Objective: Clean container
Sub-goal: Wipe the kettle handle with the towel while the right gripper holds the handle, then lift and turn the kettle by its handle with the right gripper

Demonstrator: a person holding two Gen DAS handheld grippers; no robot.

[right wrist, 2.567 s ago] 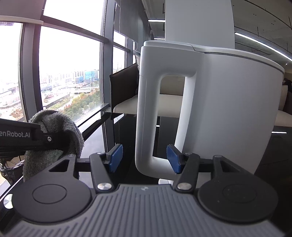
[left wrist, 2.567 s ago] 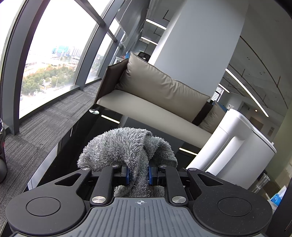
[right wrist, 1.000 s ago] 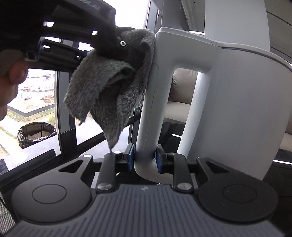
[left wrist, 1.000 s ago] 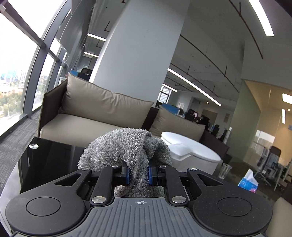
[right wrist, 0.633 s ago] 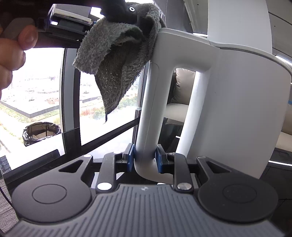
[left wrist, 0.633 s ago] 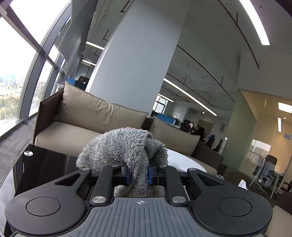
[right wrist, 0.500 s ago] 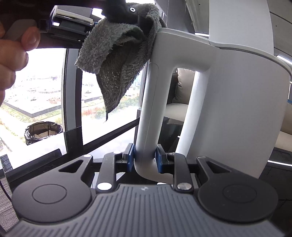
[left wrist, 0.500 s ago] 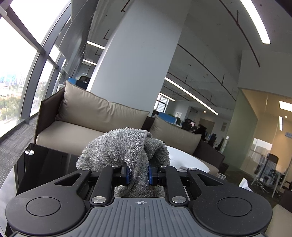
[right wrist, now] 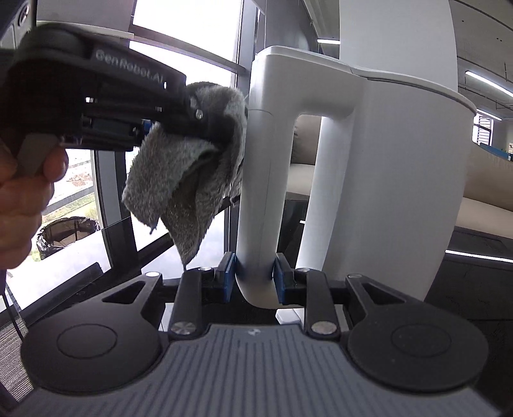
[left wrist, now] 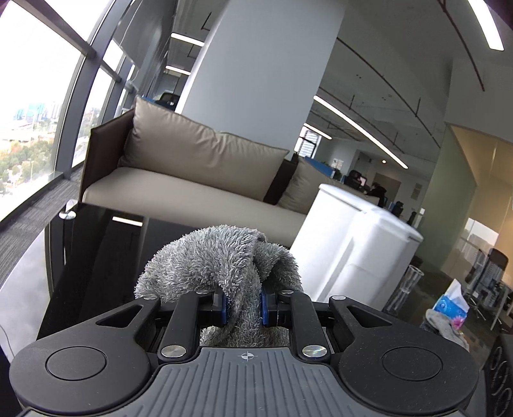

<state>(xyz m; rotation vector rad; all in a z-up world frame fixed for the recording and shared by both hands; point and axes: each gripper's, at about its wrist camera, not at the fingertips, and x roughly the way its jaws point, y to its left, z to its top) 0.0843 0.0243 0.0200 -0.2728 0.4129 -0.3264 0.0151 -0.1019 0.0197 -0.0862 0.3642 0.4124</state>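
Left wrist view: the left gripper point(left wrist: 243, 304) is pinching a grey fluffy cloth point(left wrist: 218, 259) between its blue pads point(left wrist: 224, 305), the fingers drawn narrow with only the bunched cloth filling the gap. The cloth is mounding up above the fingertips and spilling toward 10 o'clock. The white container point(left wrist: 352, 247) is standing at 2 o'clock from the cloth, on a glossy black table point(left wrist: 96, 256); in this view I cannot tell whether cloth and container are touching. A clear glass point(left wrist: 405, 285) is sitting just right of the container, and a tissue pack point(left wrist: 449, 306) is lying farther out at 3 o'clock. A beige sofa point(left wrist: 198, 166) is running across the background at 12 o'clock, in front of a white column point(left wrist: 263, 80).

Right wrist view: the right gripper point(right wrist: 254, 278) is clamping the lower bend of the container's handle point(right wrist: 259, 179), both blue pads point(right wrist: 228, 277) pressing flat against the white plastic, the fingers narrow around it. The container point(right wrist: 400, 179) body is rising at 1 o'clock, upright, its lid closed. The left gripper point(right wrist: 198, 112) is coming in from 10 o'clock, held by a bare hand point(right wrist: 22, 199), and its cloth point(right wrist: 189, 166) is pressing against the upper outer face of the handle, with the loose tail hanging down beside it. A window point(right wrist: 186, 29) is filling the area at 11 o'clock.
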